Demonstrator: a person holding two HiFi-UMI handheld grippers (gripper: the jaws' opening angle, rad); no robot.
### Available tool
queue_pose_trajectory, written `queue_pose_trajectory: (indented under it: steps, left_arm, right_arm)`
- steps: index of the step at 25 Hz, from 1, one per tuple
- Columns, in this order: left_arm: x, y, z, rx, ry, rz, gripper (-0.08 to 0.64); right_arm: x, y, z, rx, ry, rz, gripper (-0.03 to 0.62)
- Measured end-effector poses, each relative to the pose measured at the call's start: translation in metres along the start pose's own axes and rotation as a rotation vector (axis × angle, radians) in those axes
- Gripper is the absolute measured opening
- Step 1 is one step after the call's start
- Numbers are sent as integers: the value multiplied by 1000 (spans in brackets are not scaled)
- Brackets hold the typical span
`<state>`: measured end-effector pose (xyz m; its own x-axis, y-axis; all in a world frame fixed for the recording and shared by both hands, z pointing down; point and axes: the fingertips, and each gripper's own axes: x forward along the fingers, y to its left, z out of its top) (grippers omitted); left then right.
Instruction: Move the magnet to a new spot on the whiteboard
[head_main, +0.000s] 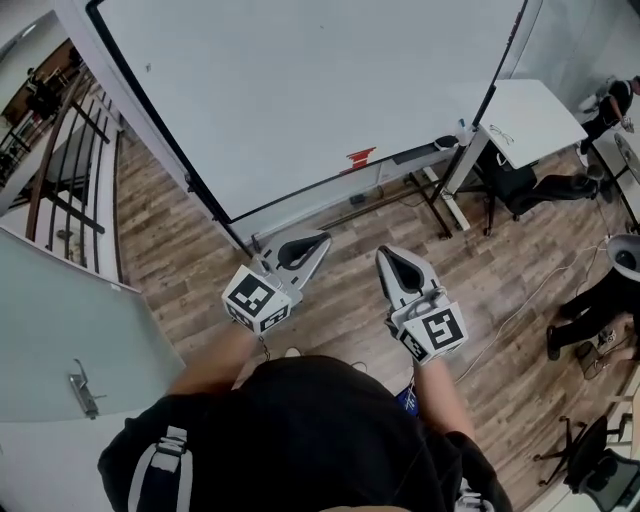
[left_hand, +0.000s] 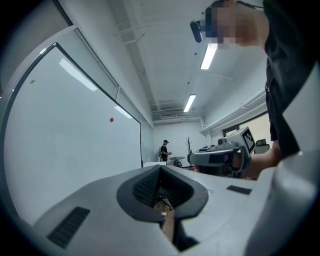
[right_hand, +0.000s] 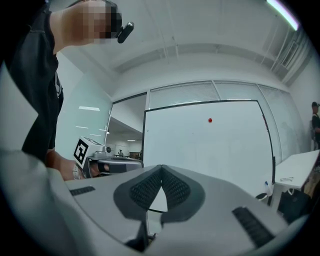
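A small red magnet (right_hand: 210, 120) sticks high on the big whiteboard (right_hand: 210, 150); the left gripper view shows this magnet (left_hand: 111, 119) too, far up the whiteboard (left_hand: 65, 145). Both grippers are held at waist height in front of the whiteboard (head_main: 300, 90), well short of it. My left gripper (head_main: 316, 241) is shut with nothing between its jaws, which meet at the tips (left_hand: 160, 168). My right gripper (head_main: 386, 256) is likewise shut and empty (right_hand: 161, 168). They point toward the board, side by side.
A red item (head_main: 360, 157) lies near the whiteboard's lower edge by its tray. A white desk (head_main: 530, 115) stands to the right with a chair (head_main: 520, 185) and cables under it. A railing (head_main: 70, 150) and a glass door (head_main: 60, 330) are on the left. A person (left_hand: 164, 150) stands far off.
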<state>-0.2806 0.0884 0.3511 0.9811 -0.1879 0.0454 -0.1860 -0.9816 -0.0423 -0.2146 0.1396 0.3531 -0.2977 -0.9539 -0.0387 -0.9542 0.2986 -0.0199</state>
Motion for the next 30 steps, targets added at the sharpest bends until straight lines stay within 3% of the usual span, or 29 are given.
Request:
queue_pose_trajectory:
  steps: [14, 25, 30]
  left_arm:
    - [71, -30, 14, 21, -9, 16, 5]
    - [121, 45, 4, 20, -24, 28, 5]
    - [150, 94, 2, 73, -21, 34, 5]
  right_arm:
    - [-19, -65, 13, -4, -21, 24, -5]
    - [47, -114, 4, -34, 15, 45, -5]
    - [98, -149, 2, -45, 28, 49, -5]
